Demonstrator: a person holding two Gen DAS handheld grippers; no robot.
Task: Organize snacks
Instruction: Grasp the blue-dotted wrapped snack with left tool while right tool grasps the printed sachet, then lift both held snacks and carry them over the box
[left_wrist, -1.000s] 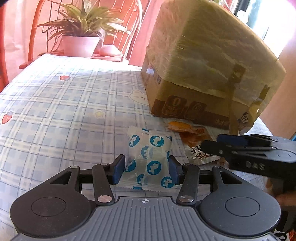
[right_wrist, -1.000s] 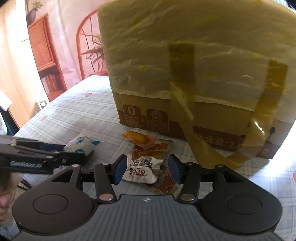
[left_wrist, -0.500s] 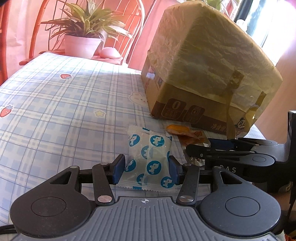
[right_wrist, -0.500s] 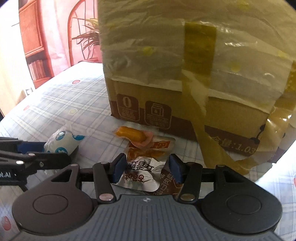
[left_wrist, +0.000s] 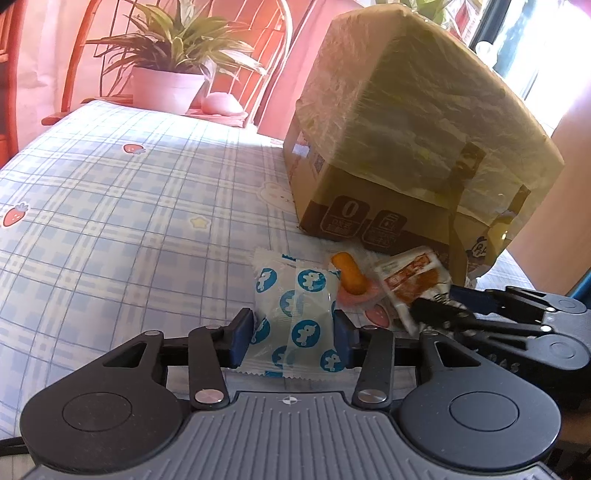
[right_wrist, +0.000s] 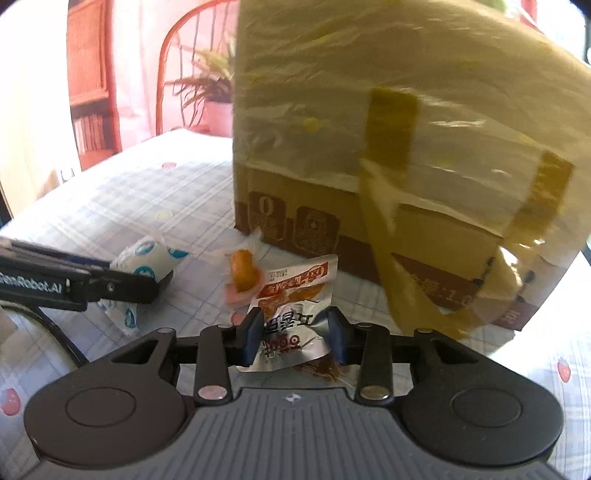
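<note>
Left gripper (left_wrist: 293, 338) is closing its jaws on the white packet with blue animal dots (left_wrist: 295, 314), which lies flat on the checked cloth of the counter (left_wrist: 110, 221); the blue pads (left_wrist: 242, 341) already sit against its two long sides, so it is grasping it. That packet looks light and puffy, a thin film pillow around something soft, so it should squash under a hard squeeze and slide if only the crimped end is pinched; a hold across the filled middle, as now, seems the safest. Just to its right lies a clear sachet with an orange snack (left_wrist: 349, 278), small and probably slippery. Next along, the silver and red foil pouch (right_wrist: 291, 317) is between the pads of the right gripper (right_wrist: 295, 336), whose jaws are closing and visibly crumpling the foil near its lower, printed end, so it is clenched on the pouch. The pouch looks light, limp and slick, with a dark edge of a further brown wrapper (right_wrist: 325, 367) under it; that one may drag along. Taking it lower toward its bulkier middle would likely hold better than the flat seal. Behind everything stands the taped cardboard box (right_wrist: 424, 166), wrapped in film, close behind the snacks.
</note>
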